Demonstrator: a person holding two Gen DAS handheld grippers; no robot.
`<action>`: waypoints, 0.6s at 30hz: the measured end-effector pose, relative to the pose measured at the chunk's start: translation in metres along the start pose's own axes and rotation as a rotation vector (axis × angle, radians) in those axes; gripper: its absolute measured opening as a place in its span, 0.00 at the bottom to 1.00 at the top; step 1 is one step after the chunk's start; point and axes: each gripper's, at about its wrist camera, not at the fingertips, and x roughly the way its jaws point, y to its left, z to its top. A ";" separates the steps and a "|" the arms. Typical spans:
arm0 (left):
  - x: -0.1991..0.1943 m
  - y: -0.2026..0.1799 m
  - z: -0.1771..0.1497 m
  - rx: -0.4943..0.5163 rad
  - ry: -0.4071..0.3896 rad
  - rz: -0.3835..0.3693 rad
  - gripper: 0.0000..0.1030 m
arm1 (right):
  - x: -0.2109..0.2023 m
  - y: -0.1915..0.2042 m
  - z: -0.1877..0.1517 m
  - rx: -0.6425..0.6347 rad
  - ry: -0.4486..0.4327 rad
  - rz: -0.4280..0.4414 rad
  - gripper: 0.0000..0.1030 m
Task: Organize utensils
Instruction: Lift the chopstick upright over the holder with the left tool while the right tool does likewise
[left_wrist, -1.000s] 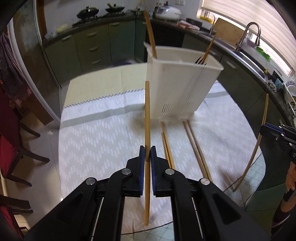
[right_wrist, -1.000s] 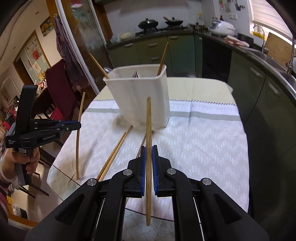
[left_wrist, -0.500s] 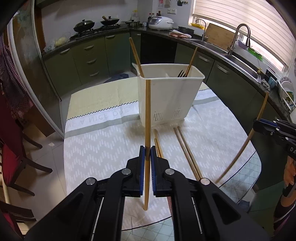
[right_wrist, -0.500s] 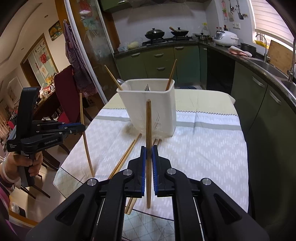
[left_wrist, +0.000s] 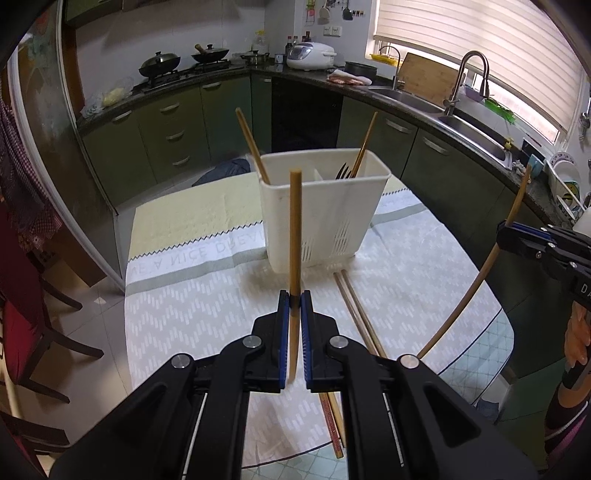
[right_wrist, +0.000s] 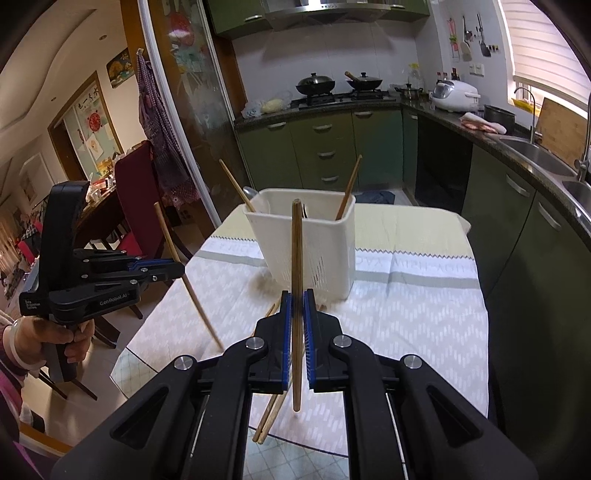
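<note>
Two lidded woks (right_wrist: 316, 84) on the hob, rice cooker (left_wrist: 311, 56) beside.

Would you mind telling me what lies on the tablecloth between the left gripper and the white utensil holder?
In the left wrist view, loose chopsticks lie on the tablecloth between the left gripper and the utensil holder.

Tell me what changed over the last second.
Both claws rose, each lifting its clamped chopstick: left claw with the left chopstick, right claw with the right chopstick. Nothing was grabbed or released. The white holder and loose chopsticks on the cloth stayed put.
</note>
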 end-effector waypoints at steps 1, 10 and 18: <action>-0.002 -0.001 0.003 0.001 -0.005 -0.003 0.06 | -0.001 0.000 0.002 -0.004 -0.006 -0.001 0.07; -0.030 -0.007 0.045 0.011 -0.073 -0.027 0.06 | -0.023 0.010 0.042 -0.054 -0.071 -0.002 0.07; -0.065 -0.016 0.090 0.033 -0.155 -0.036 0.06 | -0.037 0.009 0.089 -0.063 -0.134 -0.013 0.07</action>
